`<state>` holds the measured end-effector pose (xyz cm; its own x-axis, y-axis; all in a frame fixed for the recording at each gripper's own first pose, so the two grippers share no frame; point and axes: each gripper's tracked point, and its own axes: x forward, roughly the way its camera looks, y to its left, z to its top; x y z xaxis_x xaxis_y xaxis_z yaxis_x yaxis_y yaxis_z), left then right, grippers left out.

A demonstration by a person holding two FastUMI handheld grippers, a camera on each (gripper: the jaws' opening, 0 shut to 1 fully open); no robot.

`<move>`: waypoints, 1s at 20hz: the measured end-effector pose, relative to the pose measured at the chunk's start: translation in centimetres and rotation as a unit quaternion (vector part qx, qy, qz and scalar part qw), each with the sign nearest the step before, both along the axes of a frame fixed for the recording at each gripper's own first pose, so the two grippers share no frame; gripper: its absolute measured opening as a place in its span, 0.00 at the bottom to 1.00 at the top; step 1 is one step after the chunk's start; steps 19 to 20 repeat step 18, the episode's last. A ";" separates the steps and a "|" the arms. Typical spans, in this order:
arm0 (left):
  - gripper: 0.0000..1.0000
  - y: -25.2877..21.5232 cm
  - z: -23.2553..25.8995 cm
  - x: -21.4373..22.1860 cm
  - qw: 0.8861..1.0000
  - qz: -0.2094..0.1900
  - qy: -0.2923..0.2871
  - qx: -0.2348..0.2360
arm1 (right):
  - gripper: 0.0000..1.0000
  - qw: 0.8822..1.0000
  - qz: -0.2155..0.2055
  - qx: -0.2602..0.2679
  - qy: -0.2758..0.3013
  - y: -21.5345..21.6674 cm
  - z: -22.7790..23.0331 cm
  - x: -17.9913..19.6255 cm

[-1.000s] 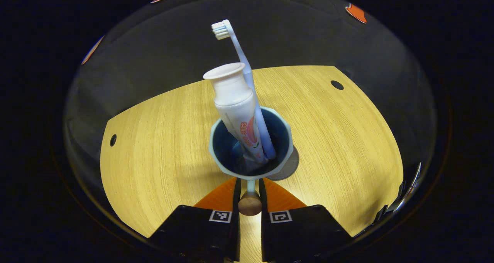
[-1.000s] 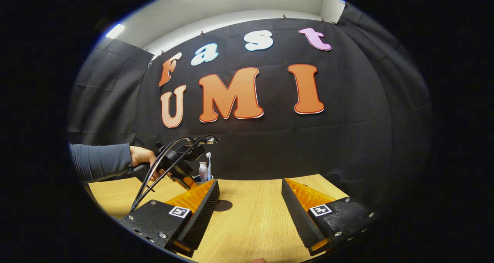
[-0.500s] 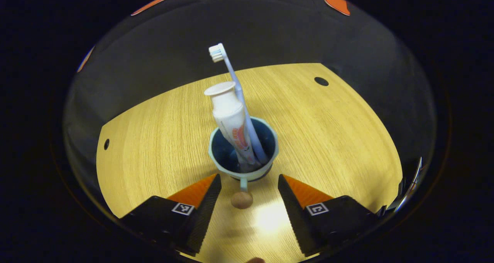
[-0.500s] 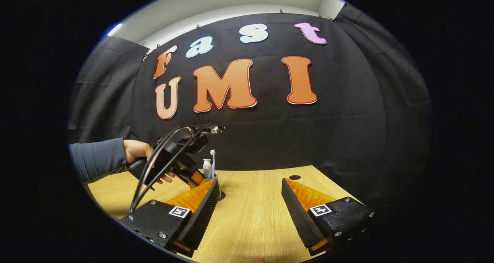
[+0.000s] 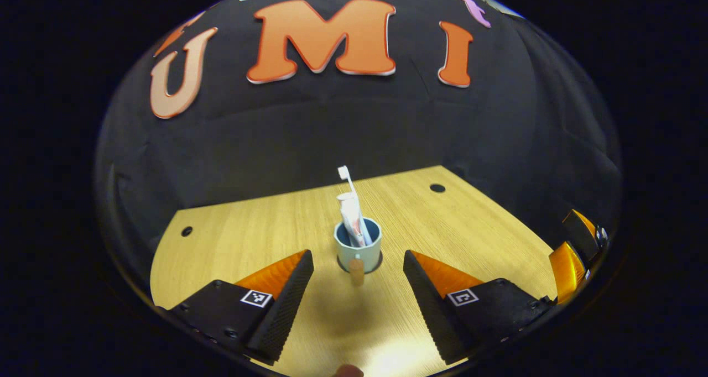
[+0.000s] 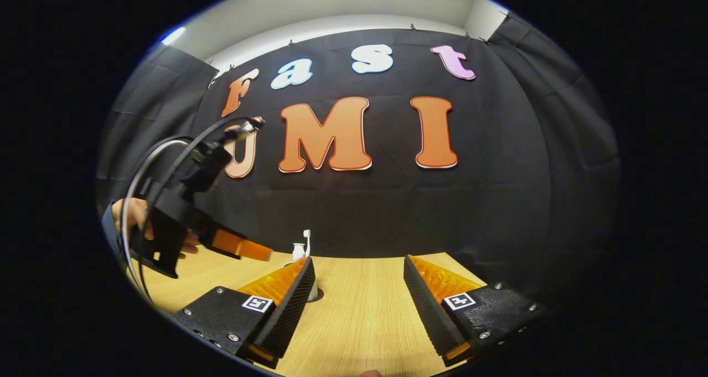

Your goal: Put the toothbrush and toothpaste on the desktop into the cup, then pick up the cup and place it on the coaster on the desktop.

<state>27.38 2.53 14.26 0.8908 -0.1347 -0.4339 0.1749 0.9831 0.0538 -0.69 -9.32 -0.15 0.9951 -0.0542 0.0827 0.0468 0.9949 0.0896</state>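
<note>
A: Where does everything stand?

B: In the left gripper view, the pale blue-green cup with a dark blue inside (image 5: 358, 248) sits upright on the light wooden desktop (image 5: 249, 239), on a thin dark round coaster (image 5: 377, 266) whose edge shows around its base. The white toothbrush with a slim handle (image 5: 348, 186) and the white toothpaste tube with red print (image 5: 350, 218) both stand inside it, leaning against the rim.

A: And the grippers?

B: The left gripper (image 5: 358, 266) is off the cup with its jaws wide, holding nothing; the cup's handle with its round brown wooden knob (image 5: 357, 266) lies between the fingers but apart from both. The right gripper (image 6: 359, 277) hovers over bare desktop, jaws wide too, nothing between them. In the right gripper view the left gripper is lifted clear of the desk, in a hand.

A: If the cup needed another lift, how would it handle?

B: It looks like a rigid ceramic or enamel mug, so probably moderately heavy, smooth and somewhat slippery on the wall, and liable to chip if set down hard. The handle stem behind the knob is the sensible place to grip: narrow enough for the jaws, and the knob would stop it sliding out.

A: Any risks?

B: The toothbrush and tube are light and loose, standing well above the rim, so tilting the cup could tip them out. Judging by how things lie, the task looks finished.
</note>
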 end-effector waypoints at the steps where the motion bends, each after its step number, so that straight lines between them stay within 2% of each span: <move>1: 0.99 1.3 1.2 -1.4 0.999 0.012 -0.033 0.007 | 0.96 1.000 -0.001 -0.003 -0.008 0.6 0.6 0.1; 5: 0.98 5.3 5.3 -5.2 0.987 0.055 -0.149 0.014 | 0.96 1.000 0.005 -0.014 -0.026 2.9 1.5 0.2; 8: 0.98 7.0 8.0 -8.2 0.973 0.080 -0.214 -0.014 | 0.96 0.999 0.016 -0.020 -0.028 5.0 1.6 0.3; 12: 0.98 9.4 9.3 -10.8 0.953 0.100 -0.281 -0.053 | 0.96 0.998 0.029 -0.037 -0.035 7.3 1.8 0.5; 14: 0.98 10.2 8.5 -11.0 0.950 0.104 -0.289 -0.052 | 0.96 0.998 0.030 -0.043 -0.034 8.0 1.4 0.6; 17: 0.98 11.3 6.5 -10.8 0.954 0.121 -0.274 -0.032 | 0.96 0.998 0.033 -0.042 -0.034 8.7 1.3 0.9; 20: 0.98 11.6 6.0 -10.8 0.953 0.127 -0.272 -0.032 | 0.96 0.998 0.034 -0.041 -0.034 8.9 1.2 1.0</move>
